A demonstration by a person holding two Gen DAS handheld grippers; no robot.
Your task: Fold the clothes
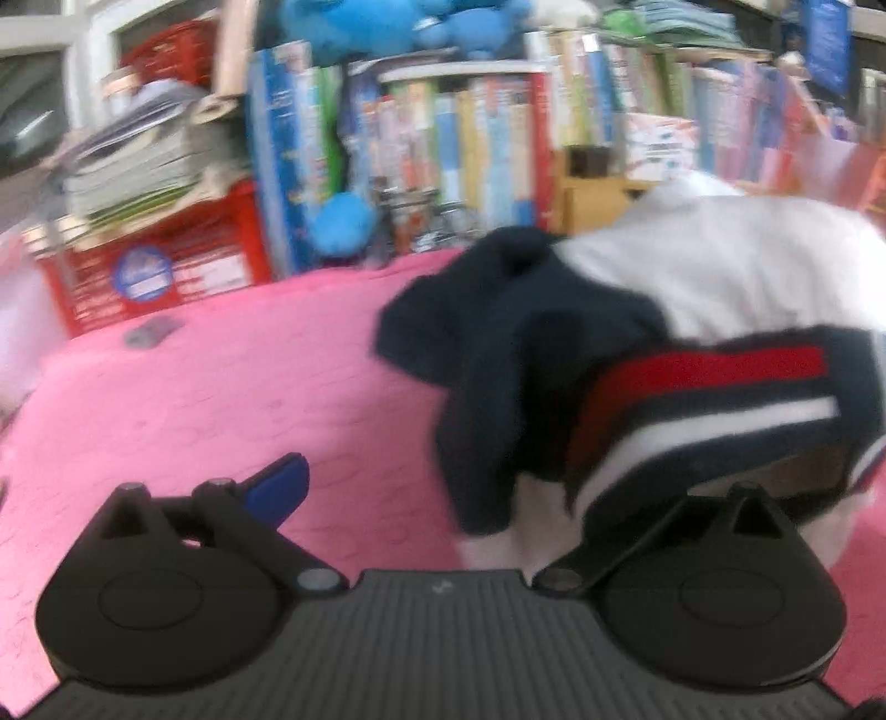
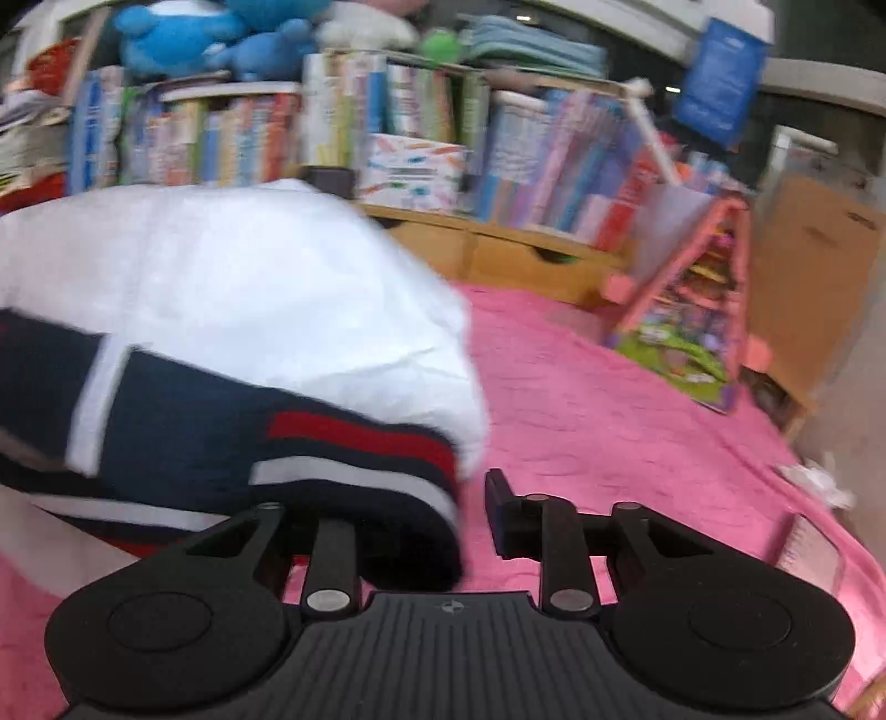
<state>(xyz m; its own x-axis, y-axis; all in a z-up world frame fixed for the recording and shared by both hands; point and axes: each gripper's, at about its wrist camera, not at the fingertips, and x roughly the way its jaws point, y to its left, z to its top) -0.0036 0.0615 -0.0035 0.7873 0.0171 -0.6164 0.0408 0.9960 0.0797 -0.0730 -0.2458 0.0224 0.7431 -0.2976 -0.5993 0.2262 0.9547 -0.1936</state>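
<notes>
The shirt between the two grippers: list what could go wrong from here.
1. Both grippers look open, with the shirt draped over one finger of each rather than pinched, so it may slide off.
2. The navy sleeve hangs bunched on the left, so a fold made now would likely trap wrinkles.
3. A small grey object lies on the pink blanket; cloth laid there could cover or drag it.

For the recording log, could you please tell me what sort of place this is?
Probably a child's bedroom or playroom at home: a pink bedspread serves as the work surface, packed bookshelves of colourful books stand behind it, and blue plush toys sit on top.
</notes>
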